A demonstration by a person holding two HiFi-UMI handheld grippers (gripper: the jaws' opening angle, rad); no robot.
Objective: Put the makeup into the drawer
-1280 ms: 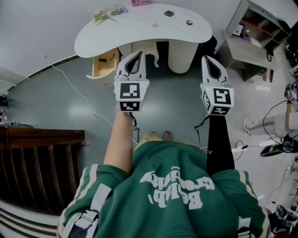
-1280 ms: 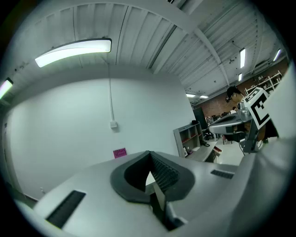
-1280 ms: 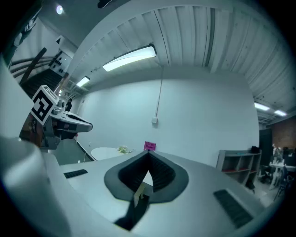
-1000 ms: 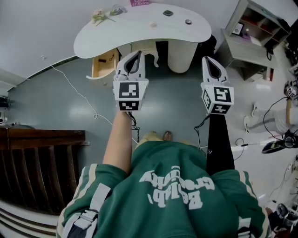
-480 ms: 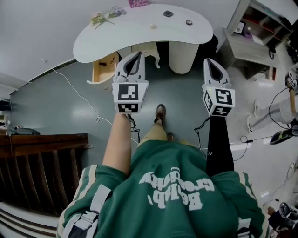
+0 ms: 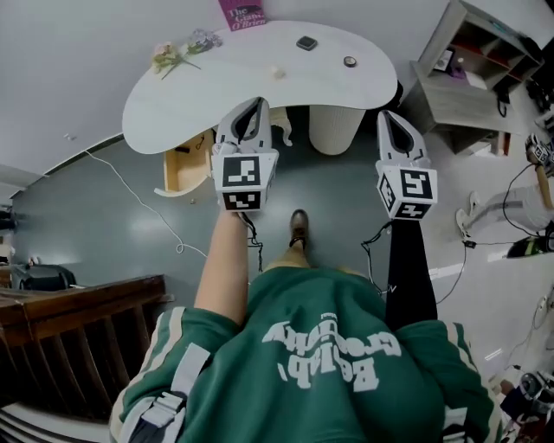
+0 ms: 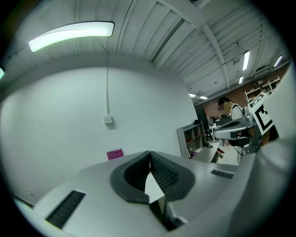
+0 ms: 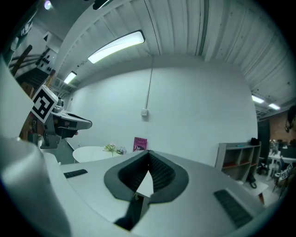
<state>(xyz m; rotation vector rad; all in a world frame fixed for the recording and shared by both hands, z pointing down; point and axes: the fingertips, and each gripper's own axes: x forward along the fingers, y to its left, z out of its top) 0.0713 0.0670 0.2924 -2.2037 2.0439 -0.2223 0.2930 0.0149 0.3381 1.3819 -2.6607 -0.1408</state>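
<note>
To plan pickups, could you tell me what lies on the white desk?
Flower sprig, pink book, dark square case, round case, pale lump; the left gripper hides part of the desk's front edge.

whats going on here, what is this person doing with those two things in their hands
A person in a green sweatshirt holds the left gripper and right gripper out level toward a white table. Both are shut and empty. Small makeup pieces sit on the tabletop, and the drawer under it is open. Nothing has been picked up yet.
</note>
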